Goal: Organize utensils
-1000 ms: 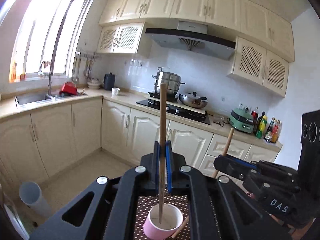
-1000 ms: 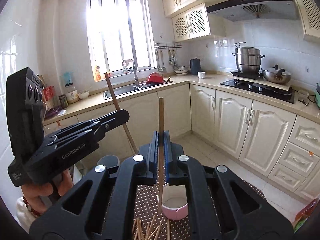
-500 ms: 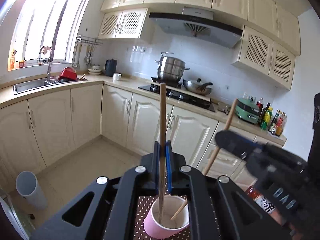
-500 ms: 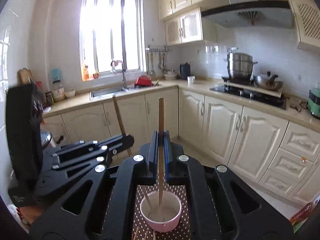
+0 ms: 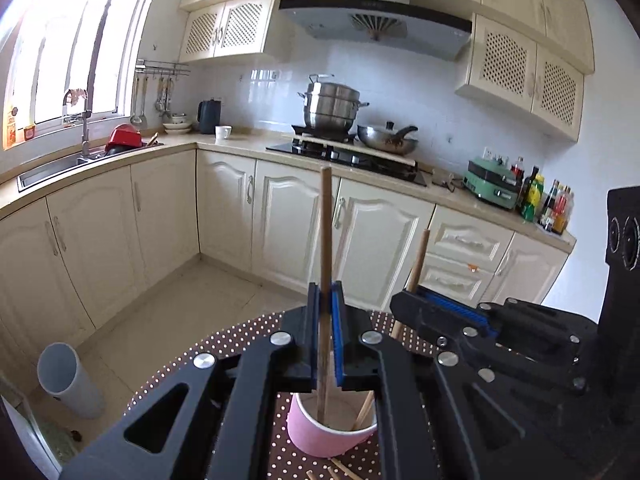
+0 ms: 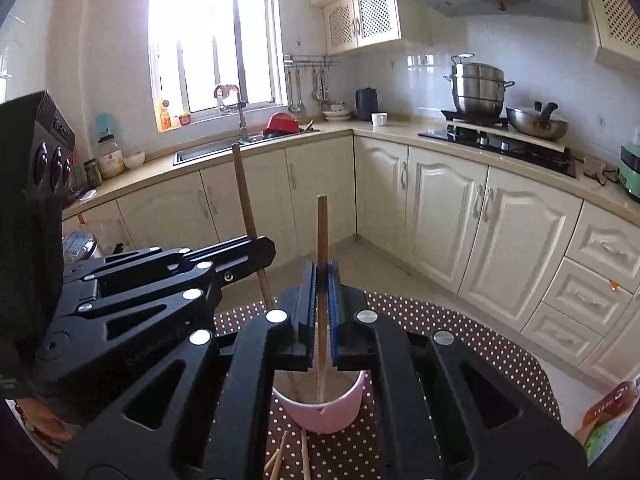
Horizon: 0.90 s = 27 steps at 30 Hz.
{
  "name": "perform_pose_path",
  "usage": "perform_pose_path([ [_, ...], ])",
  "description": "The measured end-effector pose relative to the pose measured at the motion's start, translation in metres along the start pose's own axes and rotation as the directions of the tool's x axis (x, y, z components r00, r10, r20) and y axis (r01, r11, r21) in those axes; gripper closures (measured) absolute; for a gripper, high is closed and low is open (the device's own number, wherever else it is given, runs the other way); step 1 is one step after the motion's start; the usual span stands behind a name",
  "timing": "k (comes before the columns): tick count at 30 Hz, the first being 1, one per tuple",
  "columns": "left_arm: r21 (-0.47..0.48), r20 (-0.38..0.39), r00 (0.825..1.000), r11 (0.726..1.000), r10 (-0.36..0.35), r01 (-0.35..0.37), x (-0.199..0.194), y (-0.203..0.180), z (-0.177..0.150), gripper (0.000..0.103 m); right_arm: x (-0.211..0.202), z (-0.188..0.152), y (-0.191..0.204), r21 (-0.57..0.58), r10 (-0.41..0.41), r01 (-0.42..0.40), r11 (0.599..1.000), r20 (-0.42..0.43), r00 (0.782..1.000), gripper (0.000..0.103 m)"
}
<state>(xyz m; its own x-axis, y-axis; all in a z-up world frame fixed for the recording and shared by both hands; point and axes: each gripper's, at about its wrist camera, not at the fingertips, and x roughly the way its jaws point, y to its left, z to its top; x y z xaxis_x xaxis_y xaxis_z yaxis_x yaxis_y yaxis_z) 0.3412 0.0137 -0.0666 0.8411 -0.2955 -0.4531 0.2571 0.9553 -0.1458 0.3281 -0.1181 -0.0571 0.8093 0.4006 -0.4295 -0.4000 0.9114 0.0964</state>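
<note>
Two grippers, one chopstick apiece, over a pink cup [image 5: 329, 432] on a brown polka-dot tablecloth [image 5: 240, 340]. Nearest the cameras, a few loose chopsticks [image 6: 280, 460] flat on the cloth just in front of the cup. Left gripper [image 5: 327, 344] clamped, blue pads nearly together, on a wooden chopstick [image 5: 325, 240] held upright with its lower end down inside the cup. Right gripper [image 6: 321, 316] likewise closed tight on a second chopstick [image 6: 322, 240], also near vertical, tip inside the same cup. From the left camera, that second stick leaning at a slant against the cup's right inner rim. From the right camera, the left gripper in from the left, its stick tilted. Farther off, cream kitchen cabinets [image 5: 168, 208], a steel sink [image 6: 208, 148] under a bright window, a stacked steamer pot [image 5: 330, 106] and wok [image 5: 386, 140] on the black hob.
</note>
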Motion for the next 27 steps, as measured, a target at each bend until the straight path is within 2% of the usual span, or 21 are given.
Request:
perform_pose_path([
  [8, 0.006, -0.013, 1.0, 1.0, 0.008, -0.008, 0.002, -0.002, -0.005, 0.096, 0.001, -0.011, -0.002, 0.023, 0.002, -0.002, 1.0, -0.013, 1.0, 0.097],
  [9, 0.007, -0.019, 1.0, 1.0, 0.005, -0.005, 0.002, -0.003, -0.006, 0.094, 0.0, -0.01, -0.003, 0.027, 0.005, -0.004, 1.0, -0.013, 1.0, 0.097],
  [11, 0.008, -0.025, 0.999, 1.0, 0.02, -0.02, 0.001, -0.004, -0.006, 0.079, 0.0, -0.01, -0.003, 0.031, -0.001, 0.001, 1.0, -0.012, 1.0, 0.097],
  [17, -0.026, -0.018, 0.999, 0.999, 0.037, -0.038, -0.009, 0.002, -0.007, 0.055, -0.006, -0.01, -0.007, 0.04, -0.016, 0.017, 0.999, -0.009, 1.0, 0.096],
  [20, -0.029, -0.003, 0.999, 0.999, 0.045, -0.045, -0.019, 0.002, -0.006, 0.052, -0.012, -0.007, -0.008, 0.041, -0.025, 0.025, 0.999, -0.002, 1.0, 0.085],
  [23, -0.033, 0.025, 0.997, 0.997, 0.072, -0.071, -0.037, 0.004, -0.002, 0.046, -0.024, -0.006, -0.008, 0.041, -0.034, 0.033, 0.999, 0.023, 0.999, 0.064],
  [24, -0.038, 0.034, 0.996, 0.996, 0.079, -0.078, -0.043, 0.004, 0.0, 0.043, -0.031, -0.005, -0.007, 0.042, -0.039, 0.038, 0.998, 0.039, 0.998, 0.052],
  [25, -0.045, 0.046, 0.996, 0.996, 0.081, -0.079, -0.051, 0.005, 0.001, 0.038, -0.037, -0.004, -0.007, 0.041, -0.042, 0.04, 0.998, 0.052, 0.998, 0.051],
  [27, -0.056, 0.071, 0.994, 0.995, 0.083, -0.079, -0.066, 0.006, 0.002, 0.036, -0.047, -0.003, -0.005, 0.033, -0.044, 0.042, 0.999, 0.062, 0.997, 0.051],
])
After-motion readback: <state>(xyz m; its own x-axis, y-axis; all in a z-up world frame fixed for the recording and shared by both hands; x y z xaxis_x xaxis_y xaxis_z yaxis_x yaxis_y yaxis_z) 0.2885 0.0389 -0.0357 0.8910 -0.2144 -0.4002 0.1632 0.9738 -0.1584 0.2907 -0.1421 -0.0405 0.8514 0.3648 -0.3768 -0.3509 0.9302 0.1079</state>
